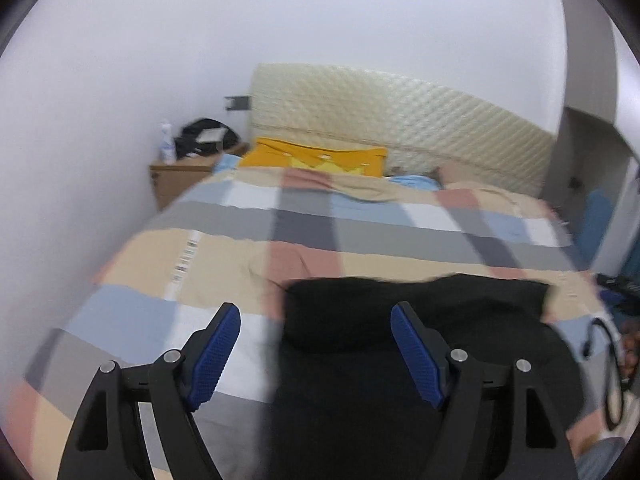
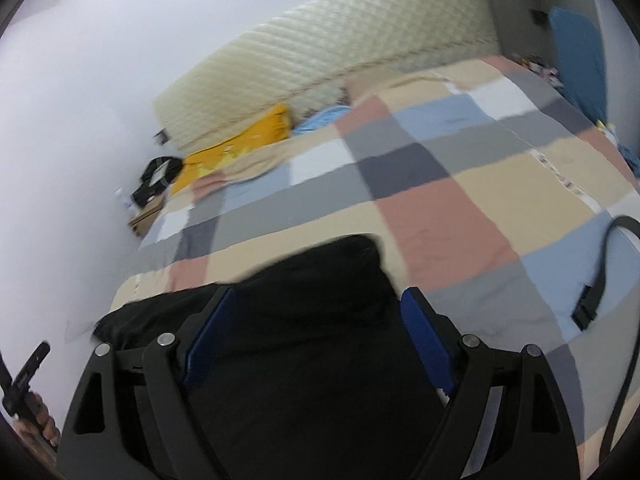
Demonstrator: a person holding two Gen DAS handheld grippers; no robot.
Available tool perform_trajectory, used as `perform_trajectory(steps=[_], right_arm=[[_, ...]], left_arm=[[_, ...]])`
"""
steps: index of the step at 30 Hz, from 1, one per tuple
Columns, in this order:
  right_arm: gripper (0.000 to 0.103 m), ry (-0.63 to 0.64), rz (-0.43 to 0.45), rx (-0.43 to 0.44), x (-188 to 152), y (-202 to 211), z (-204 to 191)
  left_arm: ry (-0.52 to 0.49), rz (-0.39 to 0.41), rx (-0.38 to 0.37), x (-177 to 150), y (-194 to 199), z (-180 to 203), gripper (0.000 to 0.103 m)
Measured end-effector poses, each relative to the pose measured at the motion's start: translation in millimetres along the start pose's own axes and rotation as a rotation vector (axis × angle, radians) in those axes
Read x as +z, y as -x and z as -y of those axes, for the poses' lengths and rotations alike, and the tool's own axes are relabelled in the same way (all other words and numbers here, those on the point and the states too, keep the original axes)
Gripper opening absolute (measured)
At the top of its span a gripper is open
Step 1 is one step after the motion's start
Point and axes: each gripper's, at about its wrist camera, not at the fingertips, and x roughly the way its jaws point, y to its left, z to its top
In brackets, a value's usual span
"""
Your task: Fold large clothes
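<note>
Checkered bedspread [image 1: 224,248] beneath both my tools. Black garment [image 1: 416,320] lies at the bed's near edge. My left gripper [image 1: 316,322]: jaws apart, garment under the right finger only. My right gripper [image 2: 320,306]: jaws apart, garment spread between them, ungripped.

In the left wrist view the garment [image 1: 416,340] lies on the bed [image 1: 224,256] at lower centre, between and ahead of the left gripper [image 1: 316,312] at the bottom edge. A pillow [image 1: 316,158] sits behind it at mid-frame, against the headboard [image 1: 400,120] above. A nightstand [image 1: 180,178] stands left of the bed, with a bottle [image 1: 167,142] and a bag [image 1: 204,136] on it. In the right wrist view the garment [image 2: 320,320] fills the lower centre around the right gripper [image 2: 316,296]; a strap [image 2: 600,280] lies on the bed at the right edge.
</note>
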Motion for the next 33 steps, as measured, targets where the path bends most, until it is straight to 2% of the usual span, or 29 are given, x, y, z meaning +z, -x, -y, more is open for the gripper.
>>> perform_trajectory(steps=[4,8,10,13,15,17,21,25,33], right_arm=[[0.085,0.084,0.002,0.036,-19,-11,-40],[0.084,0.212,0.002,0.068,-45,-30,-81],[0.083,0.274,0.017,0.048,-60,-38,-94],[0.083,0.323,0.053,0.023,-79,-51,-102],[0.083,0.347,0.064,0.012,-85,-61,-102],[0.081,0.348,0.039,-0.002,-85,-81,-99],[0.079,0.304,0.015,-0.013,-77,-107,-94],[0.079,0.331,0.007,-0.010,-64,-125,-101],[0.079,0.366,-0.022,-0.059,-58,-158,-110]], left_arm=[[0.004,-0.005,-0.080,-11,-12,37,0.077],[-0.009,-0.052,-0.117,-20,-44,79,0.077],[-0.047,-0.126,-0.079,-24,-69,100,0.077],[-0.102,-0.119,-0.040,-26,-87,119,0.077],[-0.114,-0.108,-0.027,-28,-94,125,0.077],[-0.112,-0.107,-0.024,-28,-107,130,0.077],[-0.105,-0.132,0.000,-28,-139,134,0.077],[-0.093,-0.137,0.024,-21,-165,134,0.077],[-0.082,-0.176,0.002,-24,-202,131,0.077]])
